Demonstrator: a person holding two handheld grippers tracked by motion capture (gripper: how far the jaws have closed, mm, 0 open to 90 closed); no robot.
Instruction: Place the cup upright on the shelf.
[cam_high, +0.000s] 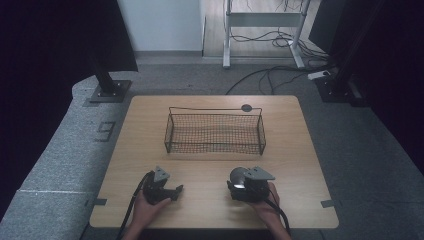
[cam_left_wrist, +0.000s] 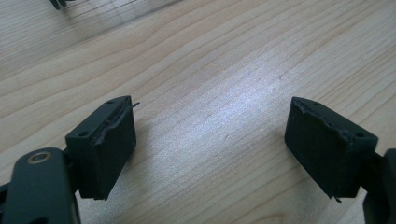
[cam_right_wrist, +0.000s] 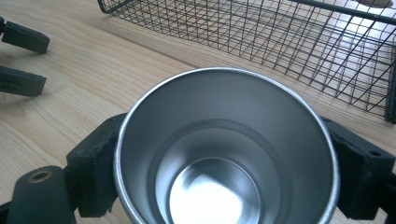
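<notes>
- right gripper (cam_high: 239, 184) pinching the steel cup (cam_right_wrist: 224, 149) on both sides, at 6 o'clock from the wire basket (cam_high: 215, 148); probably lifted, hard to tell
- left gripper (cam_left_wrist: 210, 144) spread wide, nothing in it
- basket empty; drop-off remains

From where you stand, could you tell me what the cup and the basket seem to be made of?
The cup looks like brushed steel: a grey shiny inside with a bright glare at the bottom. The basket looks like thin dark wire, likely coated metal: an open grid that shows the wooden table through it.
</notes>
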